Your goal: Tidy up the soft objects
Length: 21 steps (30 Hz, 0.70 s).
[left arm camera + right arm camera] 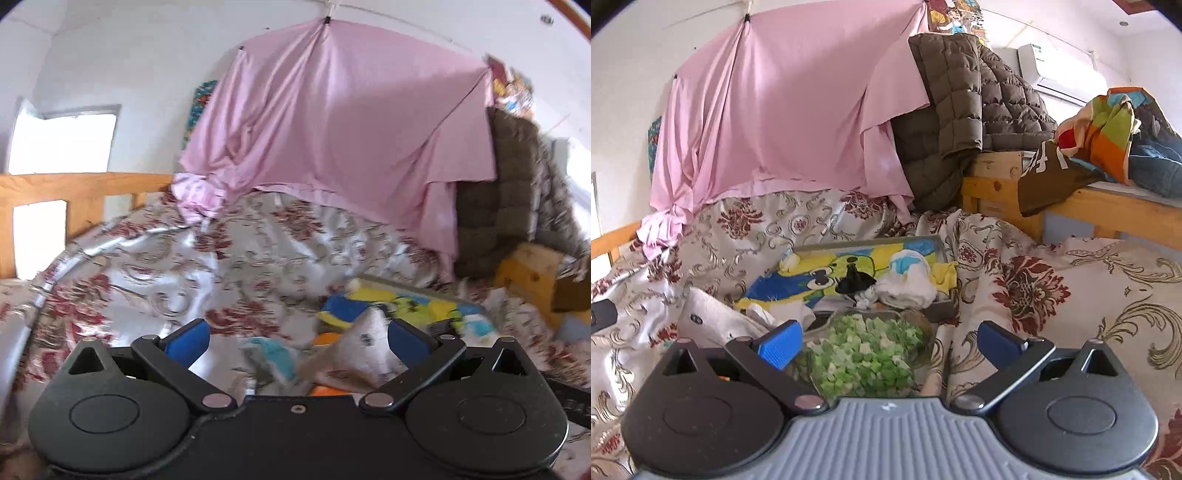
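The left wrist view is motion-blurred. My left gripper (299,341) is open over the flowered bedspread (166,280). A white-grey cloth (364,347) rises in a peak against its right pad, with a teal and white piece (275,354) and something orange (328,338) lying close by. Behind them, a grey tray (938,242) holds a yellow-blue cartoon towel (827,269), a white and blue bundle (908,277) and a small black item (855,282). My right gripper (889,342) is open, its fingers on either side of a clear bowl of green cubes (864,354). A white sock (713,319) lies to its left.
A pink sheet (783,110) hangs over the back of the bed. A quilted olive jacket (967,103) drapes over a wooden frame (993,188), and folded clothes (1108,133) sit on the raised wooden bunk at right. A wooden rail (74,184) runs along the left.
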### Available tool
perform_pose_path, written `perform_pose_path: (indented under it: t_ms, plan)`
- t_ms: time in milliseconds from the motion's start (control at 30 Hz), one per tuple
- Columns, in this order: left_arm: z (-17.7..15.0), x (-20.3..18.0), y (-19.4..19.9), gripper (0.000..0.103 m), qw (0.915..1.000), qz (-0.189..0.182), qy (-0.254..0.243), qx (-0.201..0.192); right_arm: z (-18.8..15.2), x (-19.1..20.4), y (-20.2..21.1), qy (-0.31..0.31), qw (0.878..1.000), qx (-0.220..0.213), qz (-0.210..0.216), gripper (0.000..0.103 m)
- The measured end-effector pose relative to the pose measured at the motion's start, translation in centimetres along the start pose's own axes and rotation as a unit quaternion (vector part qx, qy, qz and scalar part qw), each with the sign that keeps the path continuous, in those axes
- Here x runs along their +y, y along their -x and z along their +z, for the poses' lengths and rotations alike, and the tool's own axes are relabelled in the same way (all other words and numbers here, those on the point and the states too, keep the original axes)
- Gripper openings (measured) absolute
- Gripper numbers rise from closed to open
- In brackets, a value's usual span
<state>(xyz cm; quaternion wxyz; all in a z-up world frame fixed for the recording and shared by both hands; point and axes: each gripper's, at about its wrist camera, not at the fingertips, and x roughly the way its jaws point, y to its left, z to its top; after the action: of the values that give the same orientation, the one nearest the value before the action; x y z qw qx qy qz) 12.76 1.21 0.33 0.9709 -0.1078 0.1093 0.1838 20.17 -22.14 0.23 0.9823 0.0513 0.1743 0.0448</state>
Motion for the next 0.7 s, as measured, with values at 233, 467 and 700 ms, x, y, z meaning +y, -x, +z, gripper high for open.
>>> perform_pose_path:
  t_ms: [233,467,700]
  plan:
    - [0.1,0.8,-0.7,0.102,0.999,0.016,-0.012,0.04,-0.8,0.8,0.5,0.012,0.999,0.021,0.03,0.103]
    - [-0.4,1.5,-1.5,0.102,0.9973,0.001,-0.044,0.06,-1.8,2.2,0.0,0.029,0.993,0.069,0.093,0.103]
    - [-1.0,3.3,-2.8,0.102,0.9955,-0.001,-0.03,0.09,-2.7,4.0,-0.3,0.068,0.986,0.086,0.124,0.103]
